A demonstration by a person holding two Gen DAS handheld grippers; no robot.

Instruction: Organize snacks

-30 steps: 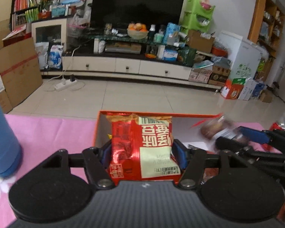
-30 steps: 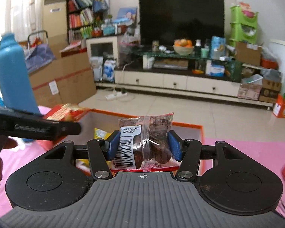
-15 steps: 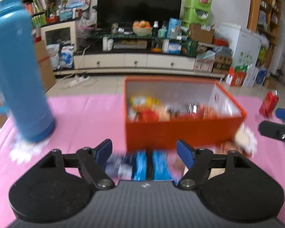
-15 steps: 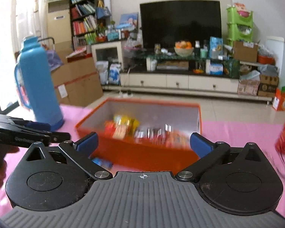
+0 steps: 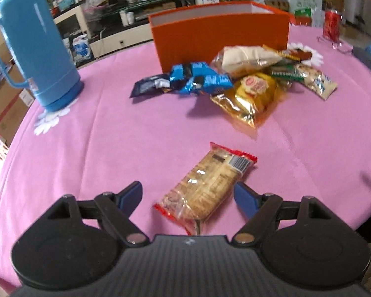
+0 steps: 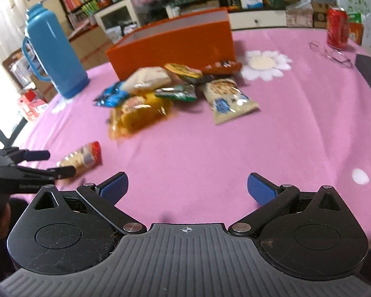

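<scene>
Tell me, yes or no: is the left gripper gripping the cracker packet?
No. The left gripper is open, its jaws either side of the cracker packet lying on the pink tablecloth.

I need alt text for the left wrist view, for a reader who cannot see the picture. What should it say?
The open left gripper hovers over a cracker packet lying alone on a pink tablecloth, the packet between its blue fingertips. Farther back, a pile of snack bags lies in front of an orange box, with a blue thermos at the left.
</scene>
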